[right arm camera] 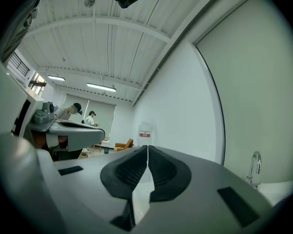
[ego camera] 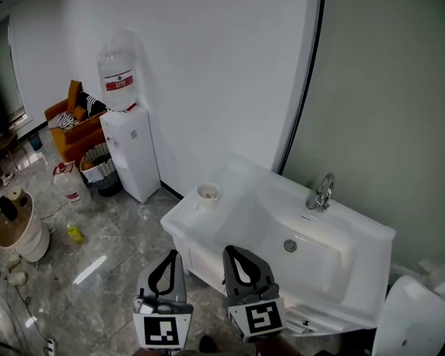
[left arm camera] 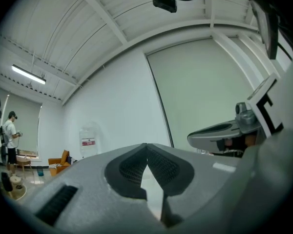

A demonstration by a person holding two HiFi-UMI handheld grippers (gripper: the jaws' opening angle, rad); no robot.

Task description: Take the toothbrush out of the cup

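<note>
Mock washroom corner in an open hall: washbasin [ego camera: 230,199] and tap [ego camera: 322,191] ahead of the right claw [ego camera: 241,258], water dispenser [ego camera: 130,154] and armchair [ego camera: 74,128] leftward.

2 grippers [ego camera: 172,256] [ego camera: 231,251], 1 cup [ego camera: 208,193], 1 sink [ego camera: 246,190], 1 faucet [ego camera: 322,192] — 1 water dispenser [ego camera: 130,154], 1 orange armchair [ego camera: 76,132], 1 wastebasket [ego camera: 98,166]

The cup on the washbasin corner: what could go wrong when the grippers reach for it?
The cup stands near the washbasin counter's corner; a sideways push could drop it to the floor.
The left gripper and right gripper are both shut and empty; unopened, their tips may knock the cup.
The toothbrush cannot be made out from here, so a grasp may miss.
</note>
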